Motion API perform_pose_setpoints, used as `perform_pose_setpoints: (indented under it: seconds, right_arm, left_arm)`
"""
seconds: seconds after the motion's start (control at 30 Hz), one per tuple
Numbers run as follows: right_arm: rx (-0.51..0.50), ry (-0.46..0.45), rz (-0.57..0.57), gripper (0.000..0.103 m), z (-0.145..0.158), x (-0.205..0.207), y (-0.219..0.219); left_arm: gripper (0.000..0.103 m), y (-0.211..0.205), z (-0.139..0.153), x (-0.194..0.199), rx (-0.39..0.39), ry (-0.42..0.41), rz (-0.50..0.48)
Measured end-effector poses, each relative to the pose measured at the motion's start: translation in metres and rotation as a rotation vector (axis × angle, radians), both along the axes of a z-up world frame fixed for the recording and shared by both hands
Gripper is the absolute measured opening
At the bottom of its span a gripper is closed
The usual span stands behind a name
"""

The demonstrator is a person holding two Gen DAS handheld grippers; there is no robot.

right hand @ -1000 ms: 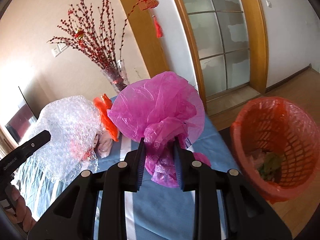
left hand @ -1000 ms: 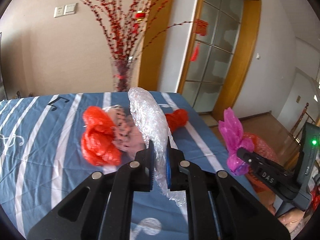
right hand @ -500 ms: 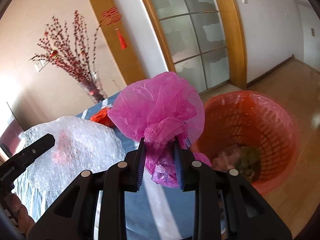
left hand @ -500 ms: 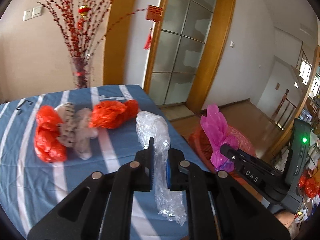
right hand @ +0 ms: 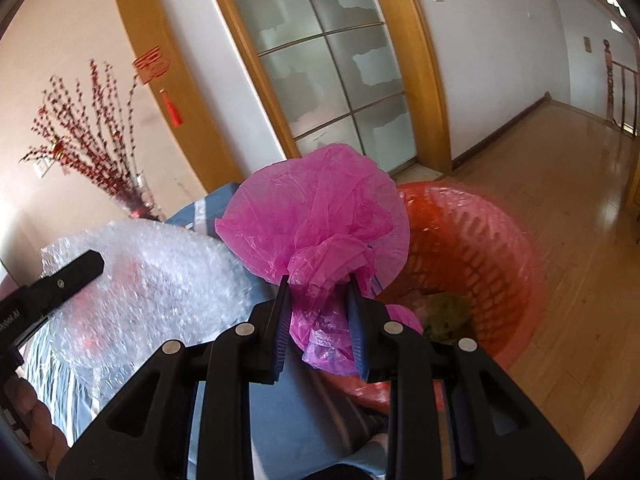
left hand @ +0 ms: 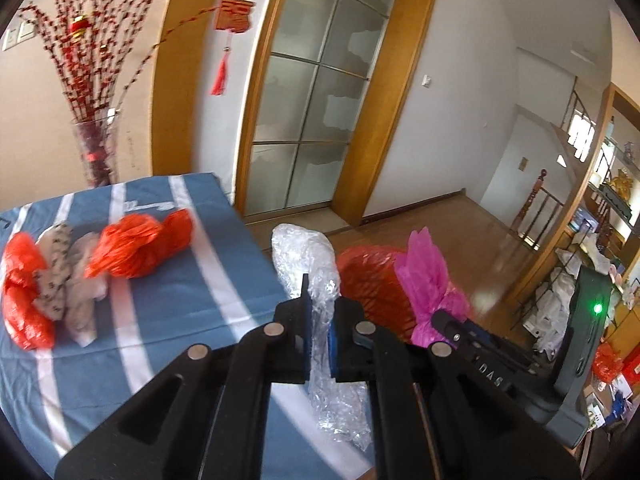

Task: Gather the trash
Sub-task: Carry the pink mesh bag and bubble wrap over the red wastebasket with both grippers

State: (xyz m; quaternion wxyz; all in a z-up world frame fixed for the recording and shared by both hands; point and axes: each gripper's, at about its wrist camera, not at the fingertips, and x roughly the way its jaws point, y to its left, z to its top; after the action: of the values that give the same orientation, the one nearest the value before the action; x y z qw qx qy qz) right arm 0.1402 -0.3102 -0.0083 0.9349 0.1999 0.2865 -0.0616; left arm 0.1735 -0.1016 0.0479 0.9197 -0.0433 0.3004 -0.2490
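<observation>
My left gripper (left hand: 319,334) is pinched tight on a strip of bubble wrap (left hand: 308,264), its pads squeezing the crinkly, see-through film almost flat; the strip's long axis runs up and down through the jaws, a puffy roll above them and a limp tail below. My right gripper (right hand: 320,320) is clamped on the gathered neck of a pink plastic bag (right hand: 320,216), thin and glossy, which fans out into a wide rumpled ruffle above the pads.

What the next move turns on, I judge, is the red basket (right hand: 480,248): it stands on the wooden floor, ahead of and below my right gripper and a little to its right, with its open mouth up and some greenish waste at the bottom. The pink bag already hangs near its rim, so the right hand is the nearer one. From my left gripper the basket lies ahead to the right, just past the edge of the counter (left hand: 168,308), partly hidden behind the bubble wrap.

Behind and left of my left gripper, on the blue striped cloth, lie two crumpled orange-red bags (left hand: 136,248) and a pale spotted one (left hand: 60,272), not yet collected.
</observation>
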Motion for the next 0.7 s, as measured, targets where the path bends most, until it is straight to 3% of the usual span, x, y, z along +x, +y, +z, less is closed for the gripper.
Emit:
perform_pose_setpoints:
  seconds: [0.4, 0.7]
  right_arm:
    - [0.03, 0.004, -0.093, 0.027, -0.007, 0.0, -0.049]
    - [0.041, -0.001, -0.121, 0.027, -0.007, 0.005, -0.068]
  left_arm:
    - [0.007, -0.069, -0.005, 0.02, -0.008, 0.008, -0.089]
    - [0.007, -0.097, -0.028, 0.036, -0.002, 0.045, -0.116]
